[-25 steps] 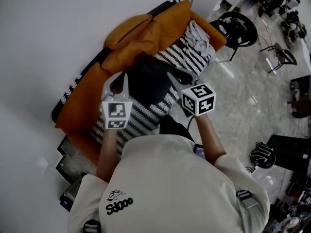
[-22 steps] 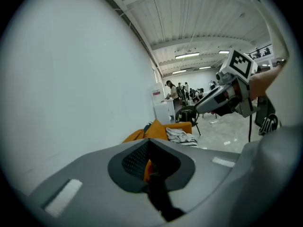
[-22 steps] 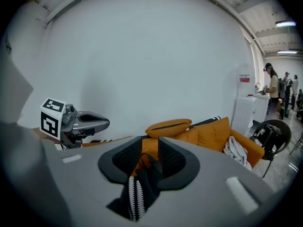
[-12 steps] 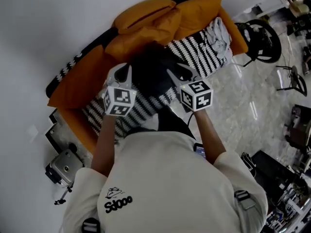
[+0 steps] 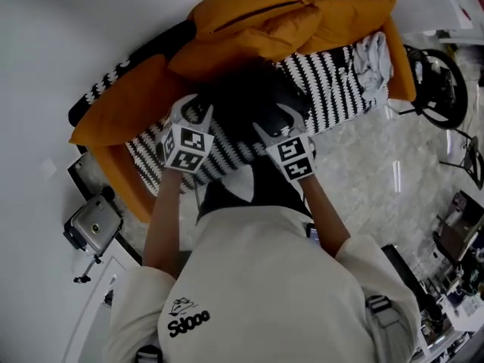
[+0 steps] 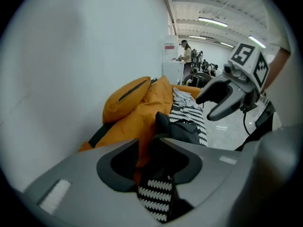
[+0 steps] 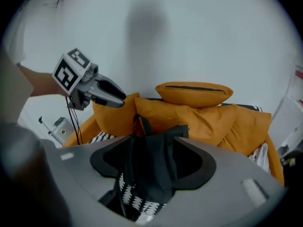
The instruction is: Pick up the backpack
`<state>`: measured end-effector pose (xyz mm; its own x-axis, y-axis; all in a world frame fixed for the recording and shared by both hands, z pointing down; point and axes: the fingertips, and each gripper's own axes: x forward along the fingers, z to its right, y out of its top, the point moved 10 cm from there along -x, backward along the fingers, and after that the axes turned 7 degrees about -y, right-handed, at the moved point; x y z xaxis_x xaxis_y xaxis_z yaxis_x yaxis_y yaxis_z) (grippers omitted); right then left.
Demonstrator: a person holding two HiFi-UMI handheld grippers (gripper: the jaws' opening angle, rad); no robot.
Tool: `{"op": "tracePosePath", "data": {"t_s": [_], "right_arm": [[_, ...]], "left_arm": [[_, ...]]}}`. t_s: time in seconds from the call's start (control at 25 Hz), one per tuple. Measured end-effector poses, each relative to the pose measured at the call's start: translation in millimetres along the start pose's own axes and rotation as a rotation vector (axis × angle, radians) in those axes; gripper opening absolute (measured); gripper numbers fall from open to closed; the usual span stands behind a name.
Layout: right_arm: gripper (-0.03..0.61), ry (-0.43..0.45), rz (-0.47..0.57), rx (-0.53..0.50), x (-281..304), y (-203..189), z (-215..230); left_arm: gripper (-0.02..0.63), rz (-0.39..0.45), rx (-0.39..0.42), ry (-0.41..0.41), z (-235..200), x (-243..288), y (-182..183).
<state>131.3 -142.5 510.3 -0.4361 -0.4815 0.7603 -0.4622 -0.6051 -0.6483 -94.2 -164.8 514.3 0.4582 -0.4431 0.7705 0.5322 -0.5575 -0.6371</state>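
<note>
The black backpack (image 5: 249,104) rests on the zigzag throw (image 5: 336,82) of an orange sofa (image 5: 113,119), against its back cushions. My left gripper (image 5: 193,112) is at the pack's left side, its jaws opening; in the left gripper view (image 6: 150,143) a dark strap and the throw show in the gap. My right gripper (image 5: 276,121) is at the pack's right side, jaws opening too. In the right gripper view (image 7: 151,141) the backpack's (image 7: 151,167) black fabric hangs loosely between the jaws. Each gripper also shows in the other's view: the right gripper (image 6: 220,100) and the left gripper (image 7: 106,93).
A loose orange cushion (image 5: 249,13) lies on the sofa back against the white wall. A crumpled grey cloth (image 5: 372,55) sits at the sofa's right end. A grey device (image 5: 92,225) stands on the floor at left, a black wheeled frame (image 5: 442,89) at right.
Both grippers have come down toward the sofa seat with the backpack between them. Their jaws now stand wider apart than before.
</note>
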Motion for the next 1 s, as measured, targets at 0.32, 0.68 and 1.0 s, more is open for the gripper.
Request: {"op": "tracePosePath", "data": {"t_s": [0.32,0.68,1.0], "right_arm": [[0.310,0.085,-0.097,-0.330,72,-30,-10],[0.377,0.070,-0.128,-0.301,104,-48,-5],[0.389,0.057,-0.158,-0.255,128,-56,0]], "left_arm": [[0.193,-0.054,-0.142,0.002,-27,47,-18],[0.249,-0.062,-0.219,-0.099,-25,84,-37],[0.249,-0.078,-0.230,-0.147,-21,110,-40]]}}
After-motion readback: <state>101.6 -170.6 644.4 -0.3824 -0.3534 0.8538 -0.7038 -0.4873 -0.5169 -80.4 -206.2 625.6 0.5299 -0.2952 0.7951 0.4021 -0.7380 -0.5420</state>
